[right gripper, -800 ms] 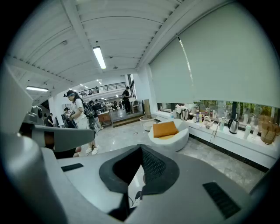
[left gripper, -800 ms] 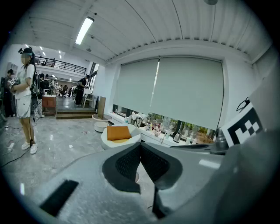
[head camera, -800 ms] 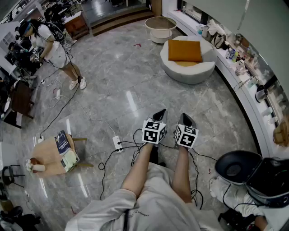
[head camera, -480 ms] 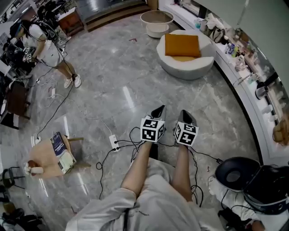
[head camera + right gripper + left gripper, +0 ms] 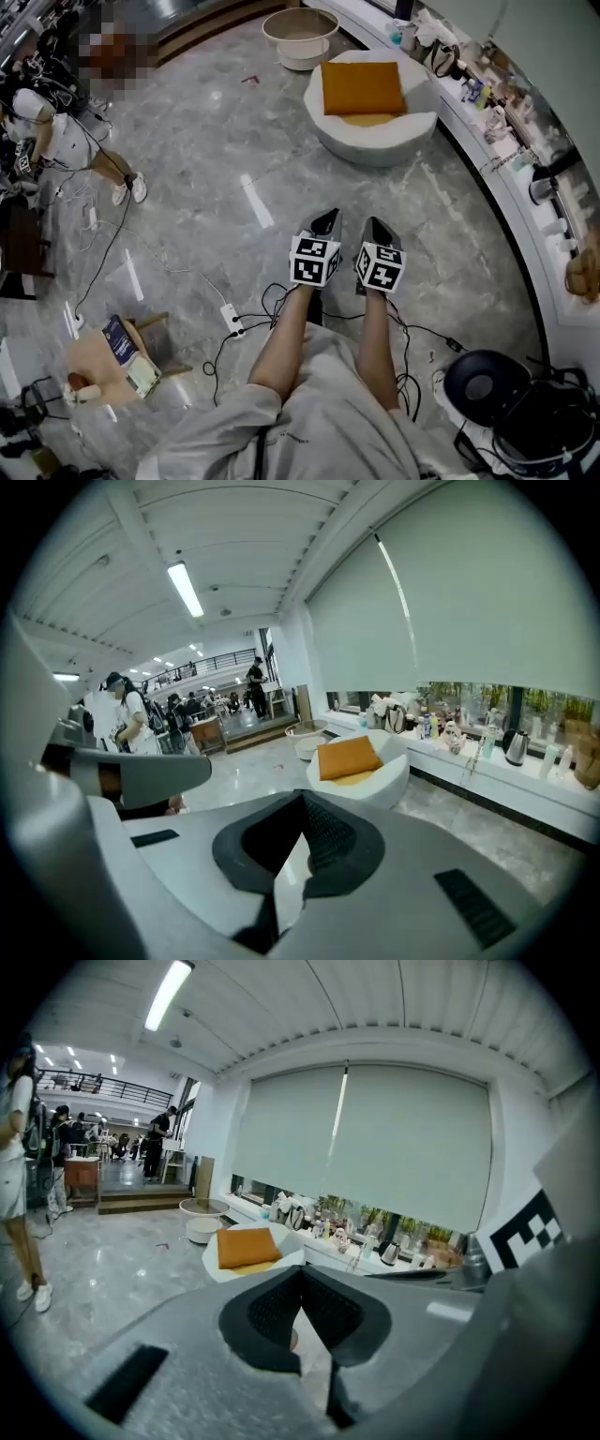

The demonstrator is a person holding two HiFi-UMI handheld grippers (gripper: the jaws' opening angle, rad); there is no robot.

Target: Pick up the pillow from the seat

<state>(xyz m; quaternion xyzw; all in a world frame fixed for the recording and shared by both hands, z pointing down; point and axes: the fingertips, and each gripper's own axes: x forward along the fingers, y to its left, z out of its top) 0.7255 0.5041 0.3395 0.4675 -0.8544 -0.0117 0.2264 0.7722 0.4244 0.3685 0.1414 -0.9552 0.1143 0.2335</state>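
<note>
**Pillow not yet reached**

The orange pillow (image 5: 363, 87) lies flat on the round white seat (image 5: 375, 142), well apart from both grippers; the left gripper (image 5: 329, 219) and right gripper (image 5: 379, 227) hang side by side over the grey floor (image 5: 234, 141), each with jaws together and nothing between them; no part of the pick is done; what remains, as I judge it, is reaching the seat, opening the jaws, grasping, and lifting.

The left forearm (image 5: 286, 342) and right forearm (image 5: 378, 352) reach forward side by side. The left gripper (image 5: 327, 225) and right gripper (image 5: 378, 228) sit close together, tilted slightly downward. Each gripper's fingers (image 5: 272, 1309) meet at the tips, gripping nothing.
</note>
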